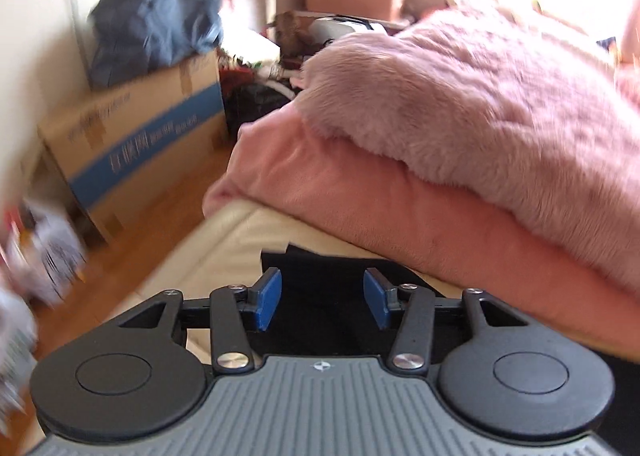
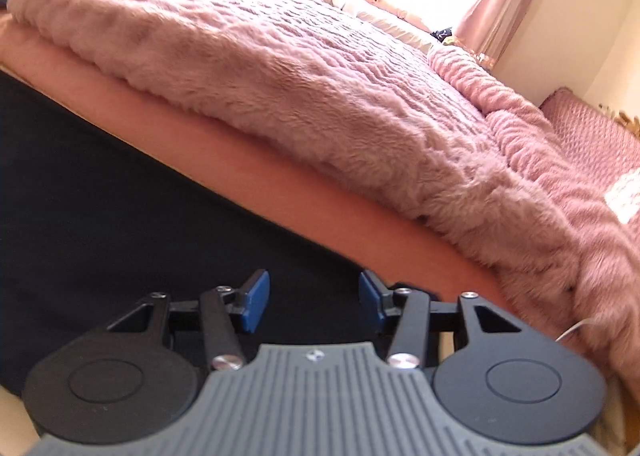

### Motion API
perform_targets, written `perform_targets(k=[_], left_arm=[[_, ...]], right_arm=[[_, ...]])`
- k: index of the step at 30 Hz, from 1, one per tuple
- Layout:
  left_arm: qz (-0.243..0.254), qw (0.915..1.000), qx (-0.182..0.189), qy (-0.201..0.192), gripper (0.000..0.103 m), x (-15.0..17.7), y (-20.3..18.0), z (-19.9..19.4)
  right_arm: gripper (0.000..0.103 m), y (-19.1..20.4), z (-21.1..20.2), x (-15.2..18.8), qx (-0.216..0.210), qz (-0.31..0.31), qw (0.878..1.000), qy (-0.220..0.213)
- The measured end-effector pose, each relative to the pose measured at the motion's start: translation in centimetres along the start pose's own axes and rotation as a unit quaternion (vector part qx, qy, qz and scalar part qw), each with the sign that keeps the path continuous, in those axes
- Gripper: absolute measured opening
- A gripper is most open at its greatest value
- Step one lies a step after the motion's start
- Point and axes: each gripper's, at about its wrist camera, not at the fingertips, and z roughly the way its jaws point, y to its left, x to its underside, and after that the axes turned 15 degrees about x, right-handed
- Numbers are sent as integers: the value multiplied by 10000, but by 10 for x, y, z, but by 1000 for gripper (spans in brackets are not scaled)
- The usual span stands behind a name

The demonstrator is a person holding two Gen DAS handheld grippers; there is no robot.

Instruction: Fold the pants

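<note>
Both my grippers, left [image 1: 323, 298] and right [image 2: 314, 298], gape wide with nothing held, low over the flat black fabric pants [image 2: 120, 192] on the bed beside the fluffy pink blanket [image 2: 280, 76]. Risk: pinching one layer only, or snagging blanket fur.

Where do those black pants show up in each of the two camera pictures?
Left wrist view: the pants lie low in the middle, between and under the open left claw, on the cream sheet.
Right wrist view: the pants fill the left and lower middle, under the open right claw.
Shared landmark: the fluffy pink blanket just beyond them.
</note>
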Motion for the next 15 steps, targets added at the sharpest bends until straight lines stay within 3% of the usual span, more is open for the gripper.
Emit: perform_targets(k=[3, 6, 10, 13, 15], left_arm=[[-654, 9978, 123, -10, 35, 13, 30, -1], [-1346, 9901, 389, -60, 32, 26, 54, 3], [-2157, 9723, 845, -314, 31, 33, 75, 12], [-2234, 9731, 555, -87, 31, 36, 74, 31], [-2244, 9728, 540, -219, 23, 39, 71, 32]], right_arm=[[45, 13, -4, 7, 15, 287, 9994, 192], [45, 23, -4, 11, 110, 352, 9986, 375], [45, 26, -1, 13, 174, 261, 9983, 500], [45, 27, -1, 13, 191, 189, 9984, 502], [45, 30, -2, 13, 185, 131, 9986, 487]])
